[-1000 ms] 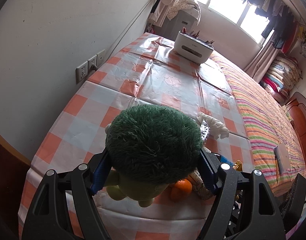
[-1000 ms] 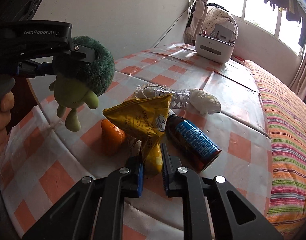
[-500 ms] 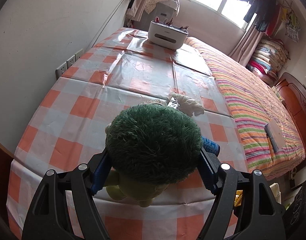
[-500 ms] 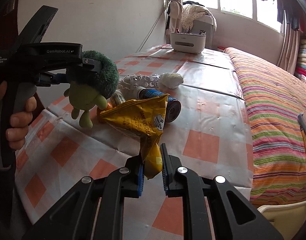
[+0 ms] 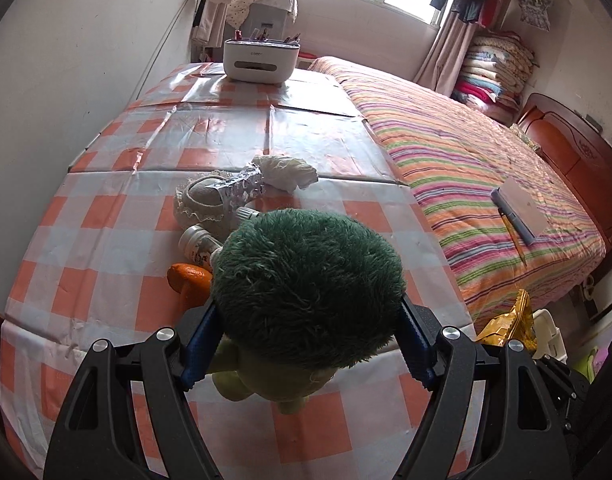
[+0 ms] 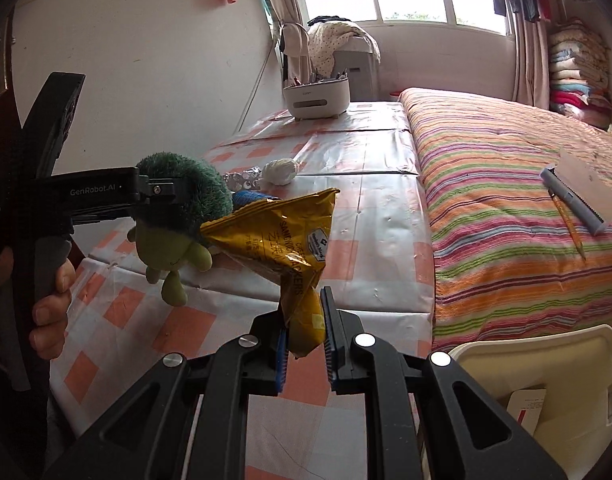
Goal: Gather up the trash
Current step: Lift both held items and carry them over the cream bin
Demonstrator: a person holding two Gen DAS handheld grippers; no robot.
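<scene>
The right gripper (image 6: 303, 334) is pinching the bottom corner of a yellow snack bag (image 6: 283, 240) between its 2 fingers. The bag is hanging in the air past the near edge of the table (image 6: 370, 200). A cream bin (image 6: 546, 360) is sitting low at about 4 o'clock in the right view. I think the bag is going there.

To do this well, the fingers should be squeezing the bag tight until it is right over the bin. The bag is thin and slippery, so it could slide out. Moving slow and level is best. Then the fingers should be opening only when the bag is above the hole.

The left gripper (image 5: 306, 344) is squeezing the fuzzy green head of a toy (image 5: 306, 292) from both sides. The toy's light green body and legs are dangling under it. A hand (image 6: 49, 300) is holding this gripper's handle at 9 o'clock in the right view. This gripper is pointing level over the near edge of the table.

More things are lying on the table: an orange (image 5: 189, 278), a small bottle (image 5: 197, 244), a shiny wrapper (image 5: 241, 190) and a white paper ball (image 5: 285, 172).
</scene>
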